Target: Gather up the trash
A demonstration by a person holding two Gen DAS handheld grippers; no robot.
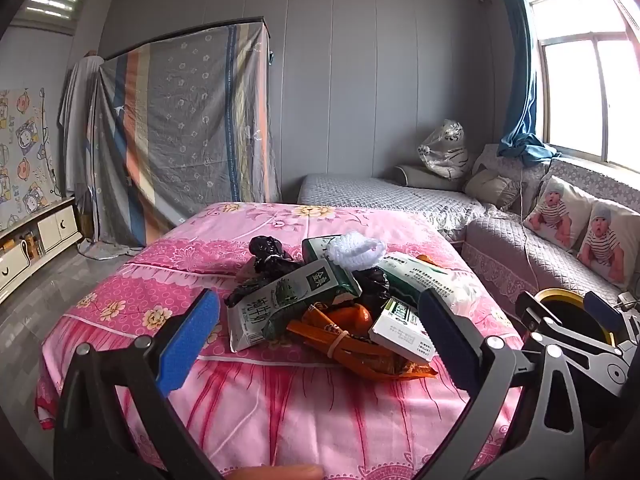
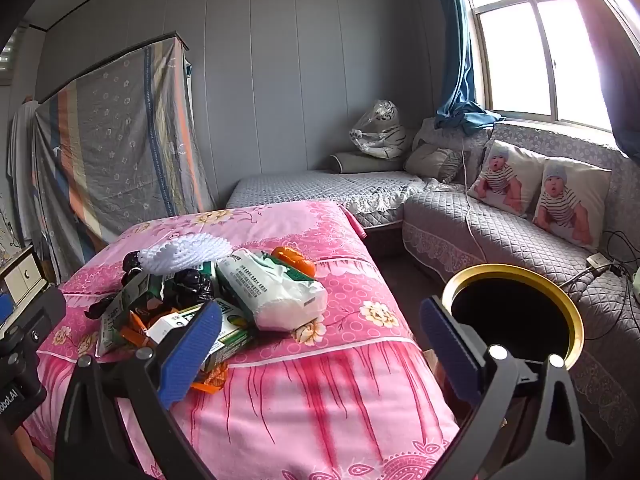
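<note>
A heap of trash lies on the pink flowered cloth: a green milk carton, black plastic bags, a white knitted piece, orange wrappers, a small white-green box and a white tissue pack with an orange behind it. My left gripper is open just in front of the heap. My right gripper is open and empty, its left pad over the heap's near edge. A black bin with a gold rim stands to the right.
A grey quilted sofa with two baby-print pillows runs along the right under the window. A sheet-draped wardrobe stands at the back left. A low white cabinet is at far left. Cables lie on the sofa.
</note>
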